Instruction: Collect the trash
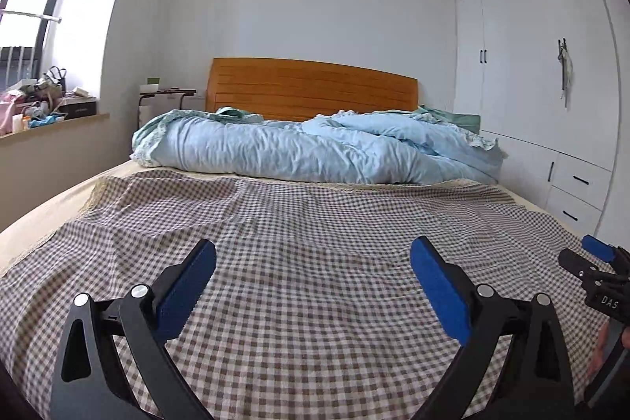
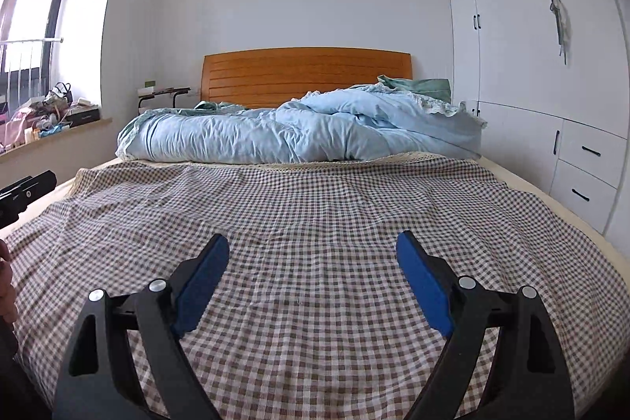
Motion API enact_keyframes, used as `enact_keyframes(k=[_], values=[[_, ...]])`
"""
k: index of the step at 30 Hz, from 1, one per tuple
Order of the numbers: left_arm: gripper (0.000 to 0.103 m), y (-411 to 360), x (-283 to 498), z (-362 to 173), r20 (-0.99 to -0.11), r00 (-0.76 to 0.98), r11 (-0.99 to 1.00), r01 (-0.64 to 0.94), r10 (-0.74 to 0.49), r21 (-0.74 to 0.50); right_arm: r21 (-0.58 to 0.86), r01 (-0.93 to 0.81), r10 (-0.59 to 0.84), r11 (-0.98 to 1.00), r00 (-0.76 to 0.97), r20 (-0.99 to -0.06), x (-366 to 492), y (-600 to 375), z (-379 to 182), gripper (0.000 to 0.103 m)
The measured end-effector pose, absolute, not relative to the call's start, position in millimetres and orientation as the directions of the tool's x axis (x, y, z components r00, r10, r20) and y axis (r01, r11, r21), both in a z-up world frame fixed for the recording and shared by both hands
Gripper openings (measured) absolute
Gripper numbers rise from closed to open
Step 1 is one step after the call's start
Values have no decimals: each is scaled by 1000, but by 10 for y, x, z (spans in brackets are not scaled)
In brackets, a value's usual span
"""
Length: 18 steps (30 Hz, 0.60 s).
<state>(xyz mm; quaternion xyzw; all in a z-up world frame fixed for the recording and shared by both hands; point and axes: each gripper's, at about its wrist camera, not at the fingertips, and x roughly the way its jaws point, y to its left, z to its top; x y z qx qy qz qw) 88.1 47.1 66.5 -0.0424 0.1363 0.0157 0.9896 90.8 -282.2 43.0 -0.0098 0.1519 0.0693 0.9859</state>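
Note:
No trash shows on the bed in either view. My left gripper (image 1: 313,254) is open and empty, its blue pads spread wide just above the brown checked bedspread (image 1: 315,223). My right gripper (image 2: 313,248) is also open and empty over the same bedspread (image 2: 315,207). The right gripper's tip shows at the right edge of the left wrist view (image 1: 598,262). Part of the left gripper shows at the left edge of the right wrist view (image 2: 23,189).
A crumpled light blue duvet (image 1: 315,148) lies across the head of the bed before a wooden headboard (image 1: 311,85). White wardrobe with drawers (image 1: 543,85) stands right. A cluttered window sill (image 1: 43,105) and a small side table (image 1: 165,95) stand left.

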Motion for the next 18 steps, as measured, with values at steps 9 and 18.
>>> enact_keyframes(k=[9,18], values=[[96,607,578,746,-221,974,994,-67,47,-82,-33,-116,105,993,965,-239,747,-2754,348,83],[96,601,319,683,-234,971,994,-70,48,-85,56,-113,124,992,960,-253,658,-2869,296,83]])
